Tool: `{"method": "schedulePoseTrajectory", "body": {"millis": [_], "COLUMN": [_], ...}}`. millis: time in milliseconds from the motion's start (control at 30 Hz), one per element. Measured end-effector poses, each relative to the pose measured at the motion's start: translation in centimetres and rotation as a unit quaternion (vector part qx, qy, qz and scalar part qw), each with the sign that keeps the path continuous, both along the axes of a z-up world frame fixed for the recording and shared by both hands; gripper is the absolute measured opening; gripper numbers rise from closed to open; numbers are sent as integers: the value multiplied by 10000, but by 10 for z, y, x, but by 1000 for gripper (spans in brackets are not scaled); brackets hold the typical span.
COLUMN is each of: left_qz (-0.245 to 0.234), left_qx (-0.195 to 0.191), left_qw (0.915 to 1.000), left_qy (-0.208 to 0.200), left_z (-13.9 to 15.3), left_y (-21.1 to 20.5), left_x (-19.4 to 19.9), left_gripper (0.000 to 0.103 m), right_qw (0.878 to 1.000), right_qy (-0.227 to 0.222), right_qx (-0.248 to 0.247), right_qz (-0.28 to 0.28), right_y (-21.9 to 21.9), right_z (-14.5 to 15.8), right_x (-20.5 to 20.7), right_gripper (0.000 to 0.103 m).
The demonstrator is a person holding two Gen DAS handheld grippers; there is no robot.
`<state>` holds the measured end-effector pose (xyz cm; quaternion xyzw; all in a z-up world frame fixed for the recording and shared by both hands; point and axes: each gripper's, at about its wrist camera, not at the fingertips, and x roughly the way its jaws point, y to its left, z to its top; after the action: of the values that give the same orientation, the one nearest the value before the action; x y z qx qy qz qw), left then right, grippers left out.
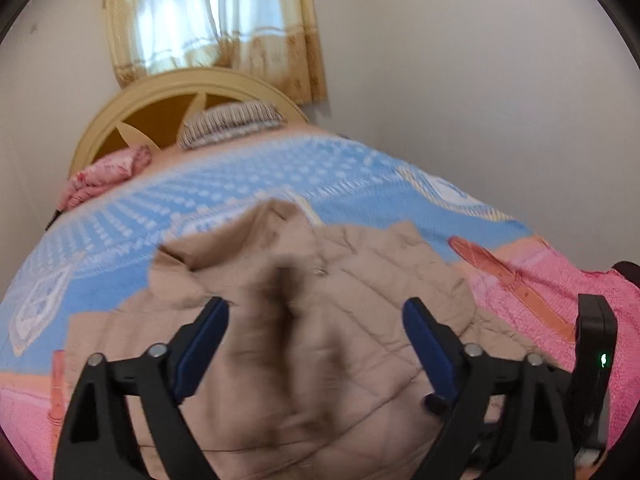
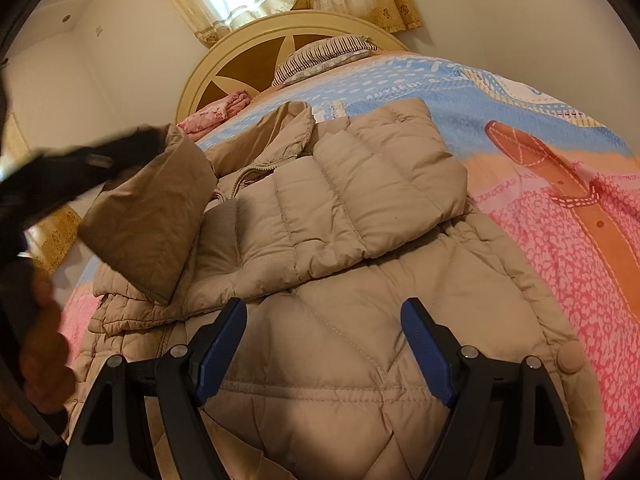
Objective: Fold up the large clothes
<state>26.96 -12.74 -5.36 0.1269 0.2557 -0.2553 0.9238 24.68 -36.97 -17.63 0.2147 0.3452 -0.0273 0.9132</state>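
Soft daylight through curtained window (image 1: 176,12), left view motion-blurred, right view sharper, fisheye bending, dark corners

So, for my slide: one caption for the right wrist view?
Open right gripper hovers over beige puffer jacket on bed, one sleeve lifted.

Each gripper has 2 black angular plastic arms ending in dark blue pads (image 2: 224,344). On the right gripper (image 2: 324,340), 4 round silver pins sit just behind the pads. The left gripper (image 1: 316,340) matches it; right of its pads, a black block carries 1 green light (image 1: 603,359).
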Motion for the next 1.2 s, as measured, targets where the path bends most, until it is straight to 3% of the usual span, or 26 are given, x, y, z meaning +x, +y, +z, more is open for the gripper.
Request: {"method": "schedulePoseTrajectory", "body": {"millis": [33,167,267,333,433,467,600,733,833,900,1033,1200], "left_qz": [124,943,1435,1558,1535,1497,1321,1597,1760,1967,2003,2005], "left_qx": [60,622,945,1022,878,848,603,308,277,493,564,462], "left_qw": [9998,9933,9851,9824,9831,9839,9891,9862,9794,9708,9696,9699], "left_qy": [-109,-260,-119,132,470,486,264,297,949,1286,1290,1303], "left_z": [1,-21,-49,-68,-86,-87,-65,-51,-74,-99,-123,-126], "left_y": [8,50,77,87,92,90,95,119,128,130,130,134], "left_x": [3,36,62,73,77,75,67,98,140,156,157,156], "left_gripper": [102,103,103,103,102,102,103,103,103,103,103,103], "right_qw": [10000,9997,9998,9991,9964,9957,9921,9895,9898,9879,9849,9910], "right_qy": [-65,-45,-174,-333,-350,-242,459,894,870,912,1058,197], "right_qx": [10,-10,63,-214,-198,-195,-588,-600,-658,-842,-1002,-976], "right_qz": [-54,-231,-75,170,745,876,1013,964,911,927,930,890], "right_y": [-1,-7,-1,17,43,50,67,64,64,69,76,91], "right_z": [2,19,49,80,99,97,54,12,1,0,24,80], "right_x": [-3,-11,-10,2,37,53,104,102,94,93,91,100], "right_gripper": [80,80,80,80,79,73,55,49,49,49,49,49]}}
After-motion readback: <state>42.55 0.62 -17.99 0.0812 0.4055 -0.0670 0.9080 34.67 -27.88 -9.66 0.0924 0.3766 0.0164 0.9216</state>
